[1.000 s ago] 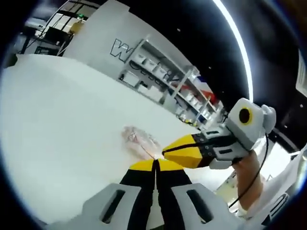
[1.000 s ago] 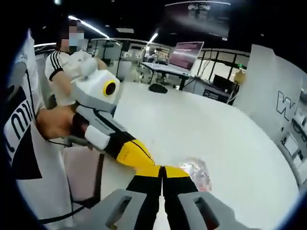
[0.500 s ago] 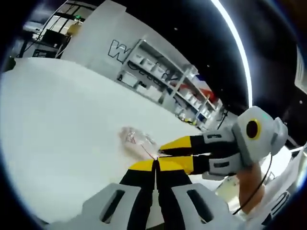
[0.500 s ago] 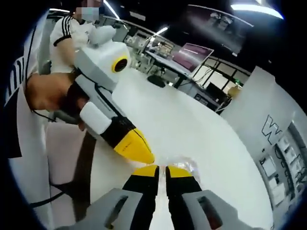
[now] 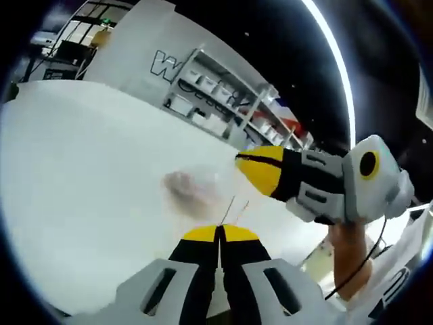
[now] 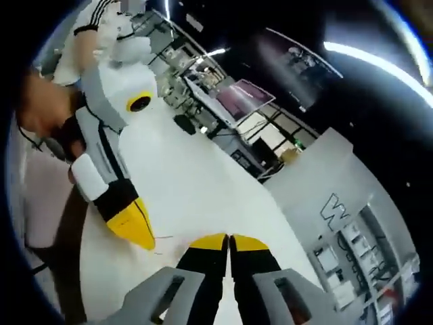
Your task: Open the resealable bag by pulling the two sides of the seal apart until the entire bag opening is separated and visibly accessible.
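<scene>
The resealable bag [image 5: 186,186] is a clear, blurred pouch with pinkish contents, just beyond my left gripper [image 5: 218,233] over the white table [image 5: 81,169]. My left gripper is shut, and a thin edge of the bag's mouth rises from its yellow tips. My right gripper [image 5: 238,160] comes in from the right, higher up, with its jaws shut. Clear film seems to stretch from the bag toward it. In the right gripper view, my right gripper [image 6: 229,239] is shut at the bottom. The left gripper [image 6: 150,245] sits to its left, with faint bag lines by its tip.
A grey wall with lettering [image 5: 162,64] and shelves of white boxes [image 5: 216,101] stand beyond the table's far edge. A person's hand [image 6: 40,108] holds the left gripper. Desks with a lit screen [image 6: 240,98] lie behind the table.
My right gripper has risen up and away from the left gripper's tips, which stayed shut. The bag now looks blurred and pulled toward the right gripper. The right gripper view has tilted upward.
</scene>
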